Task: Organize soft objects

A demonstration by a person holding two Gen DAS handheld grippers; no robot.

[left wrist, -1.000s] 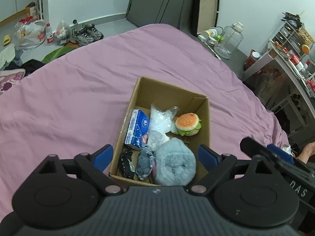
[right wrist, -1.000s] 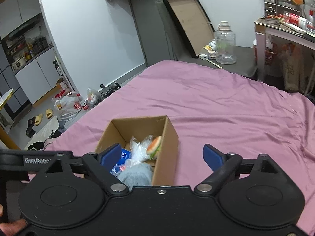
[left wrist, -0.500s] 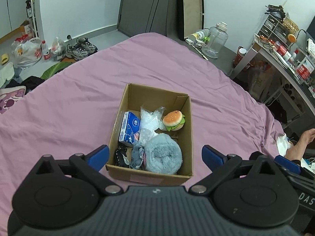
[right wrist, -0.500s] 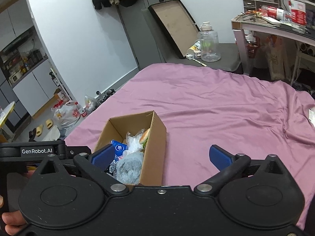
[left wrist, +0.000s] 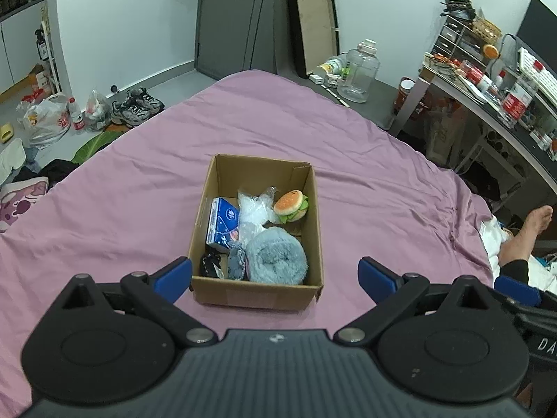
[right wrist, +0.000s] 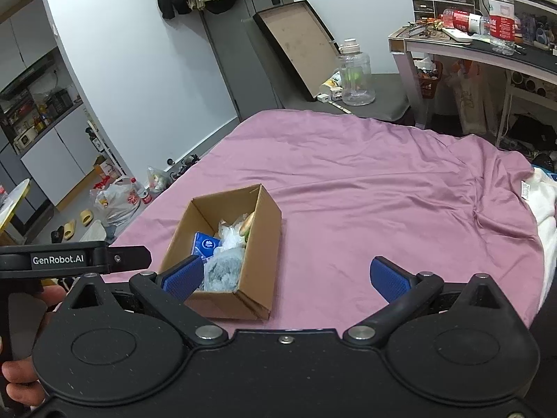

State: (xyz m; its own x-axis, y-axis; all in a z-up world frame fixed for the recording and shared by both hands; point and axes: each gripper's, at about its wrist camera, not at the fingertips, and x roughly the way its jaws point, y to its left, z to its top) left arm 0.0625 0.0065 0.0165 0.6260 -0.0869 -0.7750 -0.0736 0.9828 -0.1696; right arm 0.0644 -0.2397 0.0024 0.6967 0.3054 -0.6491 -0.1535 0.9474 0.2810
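Note:
A cardboard box [left wrist: 257, 294] sits on the purple bed sheet [left wrist: 122, 202]. Inside lie a grey-blue fluffy roll [left wrist: 276, 260], a plush hamburger [left wrist: 291, 205], a blue tissue pack [left wrist: 222, 221], crinkled clear plastic [left wrist: 254, 205] and small dark items [left wrist: 210, 266]. My left gripper [left wrist: 275, 275] hovers open in front of the box's near wall, holding nothing. In the right wrist view the box [right wrist: 259, 254] lies left of centre, and my right gripper [right wrist: 285, 277] is open and empty above the sheet beside it.
Off the bed's left edge the floor holds shoes [left wrist: 137, 106], plastic bags [left wrist: 45, 122] and slippers [right wrist: 75, 224]. A large clear jug [left wrist: 358, 71] stands beyond the far corner. A cluttered desk [left wrist: 487, 97] runs along the right. A person's bare foot [left wrist: 532, 223] rests at the right bed edge.
Both grippers have pulled back and up from the box, so it looks smaller and farther away. The box's contents have not moved. Both stay open.

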